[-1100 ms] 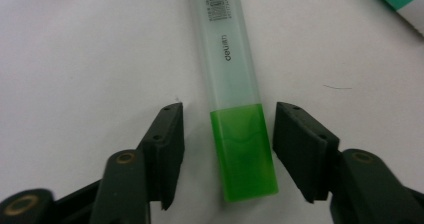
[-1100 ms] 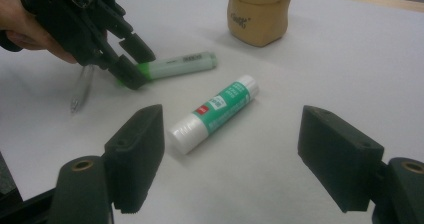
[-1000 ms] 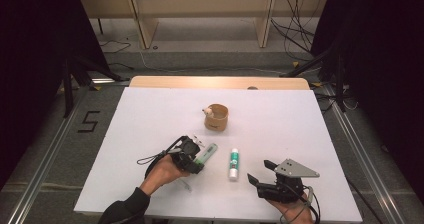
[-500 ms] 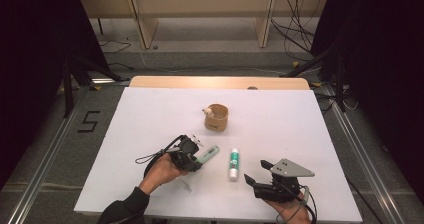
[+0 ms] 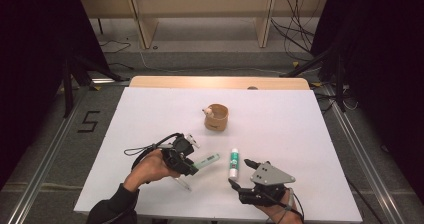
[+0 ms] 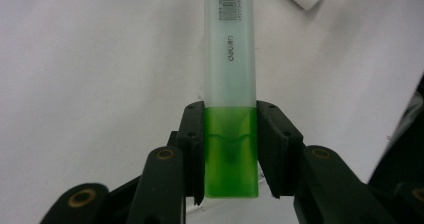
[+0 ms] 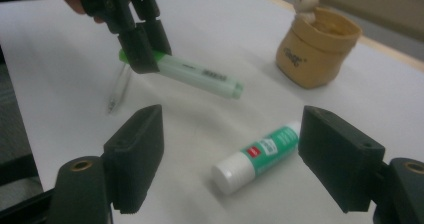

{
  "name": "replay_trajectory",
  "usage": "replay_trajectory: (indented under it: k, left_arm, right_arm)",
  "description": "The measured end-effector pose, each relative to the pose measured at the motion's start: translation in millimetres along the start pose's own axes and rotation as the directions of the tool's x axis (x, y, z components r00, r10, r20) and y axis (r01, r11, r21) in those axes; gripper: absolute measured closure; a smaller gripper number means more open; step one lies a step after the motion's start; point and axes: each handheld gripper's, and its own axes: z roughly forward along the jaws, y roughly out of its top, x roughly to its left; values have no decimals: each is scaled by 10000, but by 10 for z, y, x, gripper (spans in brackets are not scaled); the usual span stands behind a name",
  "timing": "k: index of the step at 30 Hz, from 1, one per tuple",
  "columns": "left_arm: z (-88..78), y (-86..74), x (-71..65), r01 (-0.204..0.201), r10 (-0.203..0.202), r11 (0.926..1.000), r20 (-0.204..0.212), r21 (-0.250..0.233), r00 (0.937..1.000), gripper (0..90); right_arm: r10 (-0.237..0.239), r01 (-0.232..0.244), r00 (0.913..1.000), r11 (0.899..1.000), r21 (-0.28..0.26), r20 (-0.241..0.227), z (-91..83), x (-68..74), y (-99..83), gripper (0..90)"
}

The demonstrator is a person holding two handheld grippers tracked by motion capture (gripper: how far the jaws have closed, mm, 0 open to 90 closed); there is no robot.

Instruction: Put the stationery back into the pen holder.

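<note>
1. The left gripper (image 5: 192, 165) is near the front-left part of the tabletop (image 5: 150, 114), its jaws pinching the bright green cap end of a highlighter (image 6: 230, 89); the pale barrel runs straight out ahead of the jaws.
2. From the right gripper view, that highlighter (image 7: 185, 74) is lifted clear of the white surface, tilted slightly, its free end pointing toward the right side of the tabletop.
3. Just beneath the left gripper, a thin clear pen (image 7: 118, 91) lies flat on the tabletop, close to the front edge.
4. The right gripper (image 5: 241, 173) sits near the front edge, right of centre, jaws spread wide and gripping nothing.
5. Directly ahead of those spread jaws lies a glue stick (image 7: 260, 151), green label, white cap, flat on the tabletop; in the high view the glue stick (image 5: 233, 162) rests between the two grippers, touching neither.
6. Farther back, near the middle of the tabletop, stands a tan cup (image 5: 216, 117) with a little bear figure (image 7: 306, 3) on its rim, well apart from both grippers.
</note>
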Motion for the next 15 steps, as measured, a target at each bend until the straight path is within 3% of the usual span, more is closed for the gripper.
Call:
replay_trajectory:
  k: [5, 9, 12, 15]
  left_arm:
    - [-60, 8, -92, -407, 404, 9990, 169, 170, 9990, 667]
    - [-49, 17, -144, -559, 548, 9979, 356, 334, 9979, 667]
    - [-46, 15, -157, -645, 626, 9969, 418, 441, 9972, 667]
    - [-60, 13, -161, -612, 588, 9970, 498, 470, 9970, 667]
  right_arm:
    - [-1210, 1208, 9925, 9926, -94, -157, 79, 167, 118, 272]
    - [-2331, 2332, 9723, 9724, 51, -169, 189, 309, 180, 277]
    - [-3148, 3151, 9491, 9487, 258, -128, 277, 408, 196, 282]
    - [-4032, 4023, 9150, 9144, 462, 128, 353, 489, 198, 283]
